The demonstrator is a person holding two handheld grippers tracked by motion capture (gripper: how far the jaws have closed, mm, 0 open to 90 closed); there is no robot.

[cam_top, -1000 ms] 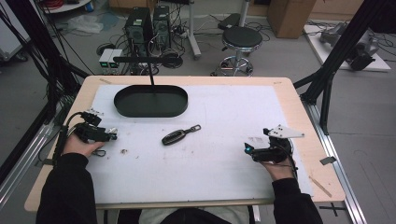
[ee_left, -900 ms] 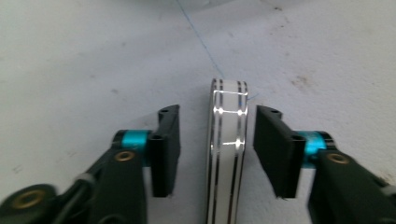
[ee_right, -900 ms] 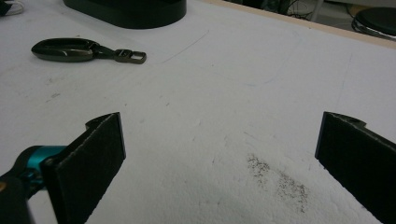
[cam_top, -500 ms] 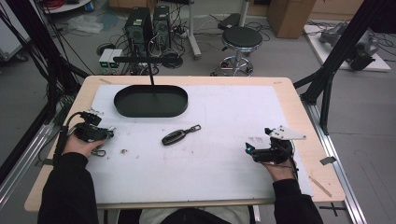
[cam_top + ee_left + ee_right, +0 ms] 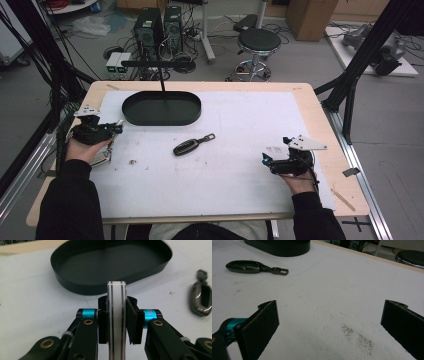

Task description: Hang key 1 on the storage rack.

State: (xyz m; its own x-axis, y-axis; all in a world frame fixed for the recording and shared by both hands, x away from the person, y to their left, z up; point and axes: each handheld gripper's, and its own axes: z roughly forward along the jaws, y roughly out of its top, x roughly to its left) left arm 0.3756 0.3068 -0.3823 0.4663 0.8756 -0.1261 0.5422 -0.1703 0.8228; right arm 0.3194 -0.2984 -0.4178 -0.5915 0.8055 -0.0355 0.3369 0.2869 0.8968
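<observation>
- Thin white card [image 5: 116, 322], edge-on with dark stripes along its rim, stands upright between the left gripper [image 5: 116, 323] pads; both pads press flat on its faces. Jaws have just been closing, card clamped between them.
- In high view the left gripper [image 5: 114, 130] sits at 9 o'clock of the table, in the person's left hand [image 5: 86, 150], jaws pointing toward 3 o'clock. Held thing too small to make out there.
- Black oval tray [image 5: 75, 280] lies just beyond the card, at 12 o'clock in the left gripper view; apart from the card, no contact. In high view the tray [image 5: 131, 114] is at 11 o'clock on the table, at 1 o'clock from the left gripper, near it.
- Thin black rod [image 5: 161, 82] crosses over the tray's middle in high view, with a dark bar at its top end.
- Key fob [image 5: 186, 147], dark, with metal clip end, lies flat on the white mat [image 5: 240, 125] near table centre, at 6 o'clock of the tray, well apart from both grippers. Clip end shows at 3 o'clock edge of the left gripper view [image 5: 201, 298]; whole fob at 10 o'clock in the right gripper view [image 5: 244, 266].
- Right gripper [image 5: 329, 325] jaws spread wide, nothing between them, just bare mat with a grey smudge [image 5: 358, 337].
- In high view the right gripper [image 5: 265, 160] is at 4 o'clock of the table in the right hand [image 5: 299, 181], pointing toward 9 o'clock; grey three-cornered plate on top.
- Small debris speck [image 5: 133, 161] on mat at 4 o'clock of the left hand.
</observation>
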